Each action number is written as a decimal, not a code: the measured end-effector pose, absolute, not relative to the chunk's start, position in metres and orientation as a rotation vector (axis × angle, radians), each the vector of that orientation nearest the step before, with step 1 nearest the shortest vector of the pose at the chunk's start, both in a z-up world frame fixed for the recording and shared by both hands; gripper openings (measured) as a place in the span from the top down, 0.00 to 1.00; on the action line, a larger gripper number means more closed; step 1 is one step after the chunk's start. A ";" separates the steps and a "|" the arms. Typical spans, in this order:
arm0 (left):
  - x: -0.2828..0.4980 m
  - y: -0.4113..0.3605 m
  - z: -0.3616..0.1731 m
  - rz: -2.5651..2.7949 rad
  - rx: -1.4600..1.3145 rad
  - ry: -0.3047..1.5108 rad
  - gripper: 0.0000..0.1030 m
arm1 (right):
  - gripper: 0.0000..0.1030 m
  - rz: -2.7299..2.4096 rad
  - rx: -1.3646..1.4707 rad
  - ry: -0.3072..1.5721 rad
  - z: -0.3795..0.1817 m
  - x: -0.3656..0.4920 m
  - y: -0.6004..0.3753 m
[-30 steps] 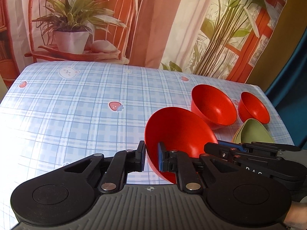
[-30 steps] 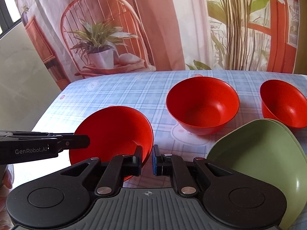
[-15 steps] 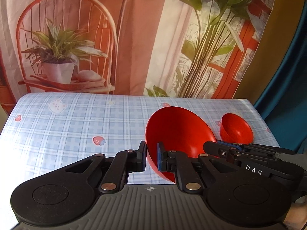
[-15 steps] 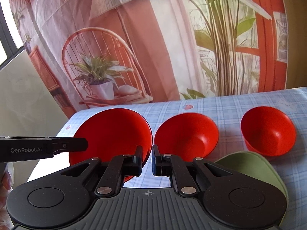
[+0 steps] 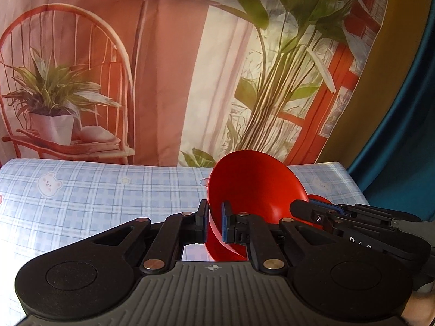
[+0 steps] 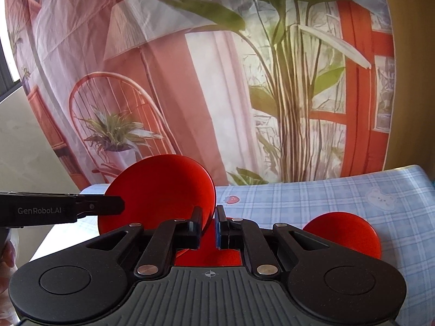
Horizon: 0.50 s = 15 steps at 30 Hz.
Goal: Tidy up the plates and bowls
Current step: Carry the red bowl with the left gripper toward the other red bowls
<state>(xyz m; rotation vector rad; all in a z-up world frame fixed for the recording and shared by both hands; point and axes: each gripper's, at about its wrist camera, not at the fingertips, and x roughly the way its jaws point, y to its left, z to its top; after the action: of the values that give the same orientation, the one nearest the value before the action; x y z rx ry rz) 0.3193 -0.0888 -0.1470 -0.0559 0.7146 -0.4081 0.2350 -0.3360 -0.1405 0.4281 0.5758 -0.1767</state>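
Both grippers, left [image 5: 215, 224] and right [image 6: 208, 226], pinch the red bowl's [image 5: 255, 187] rim. Keep it level and lower it squarely into the bowl below [image 6: 209, 255].

Checked tablecloth [image 5: 108, 190], printed backdrop [image 5: 168, 81]

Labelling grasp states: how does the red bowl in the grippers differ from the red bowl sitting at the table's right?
The held red bowl is clamped at its rim by the left gripper and right gripper; the right-hand bowl is untouched. The held red bowl is tipped on edge above the table; the right-hand bowl rests on the tablecloth. The held one looks larger. Both are plain red.
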 end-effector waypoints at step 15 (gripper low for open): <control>0.350 -0.109 -0.197 -0.399 -0.028 0.802 0.90 | 0.92 -0.228 0.437 0.668 -0.189 0.251 -0.350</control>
<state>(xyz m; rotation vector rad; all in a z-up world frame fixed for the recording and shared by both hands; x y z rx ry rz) 0.3504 -0.1092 -0.1966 -0.0277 0.8017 -0.3986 0.2514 -0.3505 -0.1895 0.4369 0.6683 -0.2279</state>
